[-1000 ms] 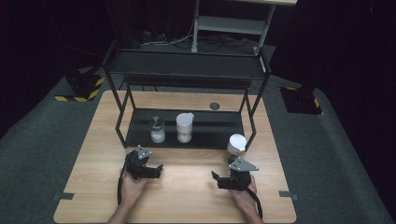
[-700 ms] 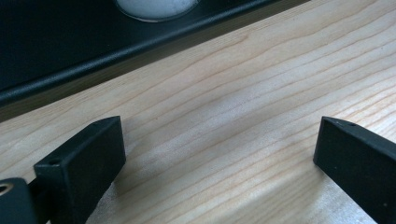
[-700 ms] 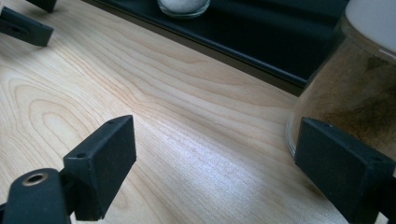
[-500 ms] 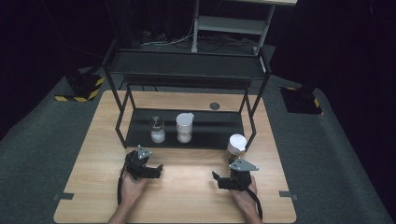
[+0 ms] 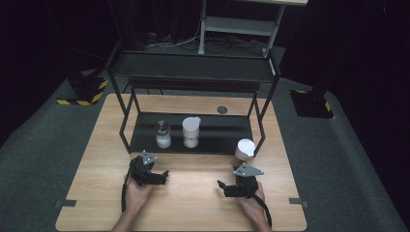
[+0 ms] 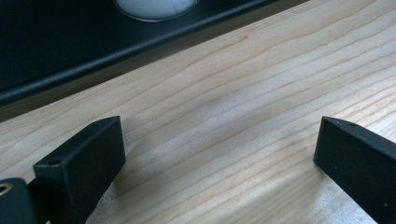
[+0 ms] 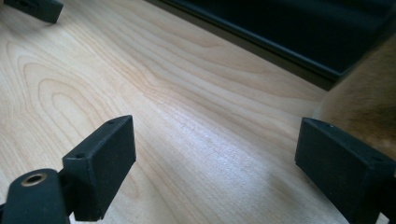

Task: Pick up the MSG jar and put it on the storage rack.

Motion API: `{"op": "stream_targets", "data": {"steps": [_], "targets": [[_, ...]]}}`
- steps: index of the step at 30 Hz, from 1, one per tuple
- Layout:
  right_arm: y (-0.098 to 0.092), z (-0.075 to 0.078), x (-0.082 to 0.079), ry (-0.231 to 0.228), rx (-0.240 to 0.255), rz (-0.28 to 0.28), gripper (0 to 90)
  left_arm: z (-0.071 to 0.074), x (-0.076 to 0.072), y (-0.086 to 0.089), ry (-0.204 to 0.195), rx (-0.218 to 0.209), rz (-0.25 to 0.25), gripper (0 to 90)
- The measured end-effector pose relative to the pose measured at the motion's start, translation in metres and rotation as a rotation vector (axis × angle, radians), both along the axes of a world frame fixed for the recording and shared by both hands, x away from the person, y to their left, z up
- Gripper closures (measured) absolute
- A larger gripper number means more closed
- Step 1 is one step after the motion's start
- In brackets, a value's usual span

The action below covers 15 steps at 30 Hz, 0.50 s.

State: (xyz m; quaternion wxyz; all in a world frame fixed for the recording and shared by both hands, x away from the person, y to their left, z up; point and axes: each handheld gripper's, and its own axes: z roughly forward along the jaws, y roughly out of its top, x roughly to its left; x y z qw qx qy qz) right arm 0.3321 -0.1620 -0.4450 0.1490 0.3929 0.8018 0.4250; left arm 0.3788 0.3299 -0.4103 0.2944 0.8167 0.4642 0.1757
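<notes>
Since the earlier high view nothing has shifted: both hands and all three containers lie as they did.

In the high view, a black rack (image 5: 193, 77) stands on the wooden bench (image 5: 96, 145). On its lower shelf (image 5: 222, 133) a small jar with a dark lid (image 5: 162, 134) holds something white, and just beside it a white lidded cup (image 5: 191, 131) stands upright. A second white cup (image 5: 245, 148) stands on the bench at the rack's right front leg, near the right gripper (image 5: 223, 186). What the cups hold cannot be told. The left gripper (image 5: 162, 175) rests low over the bench in front of the jar, its hand behind it; both grippers point inward across the bench, well apart.

In the left gripper view, the fingers (image 6: 84, 168) stand wide apart over bare wood, with the shelf edge and the base of a white-filled container (image 6: 154, 5) ahead.

In the right gripper view, the fingers (image 7: 102, 158) are likewise spread with nothing between them, above the bench.
</notes>
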Motion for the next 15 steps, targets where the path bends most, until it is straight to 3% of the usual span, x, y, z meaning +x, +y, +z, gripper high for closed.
{"op": "stream_targets", "data": {"steps": [15], "targets": [[0.0076,0.0052,0.0082,0.035,-0.048,0.030,14.0,0.0001,0.0004,0.0002,0.000,0.001,-0.004,1.5]]}}
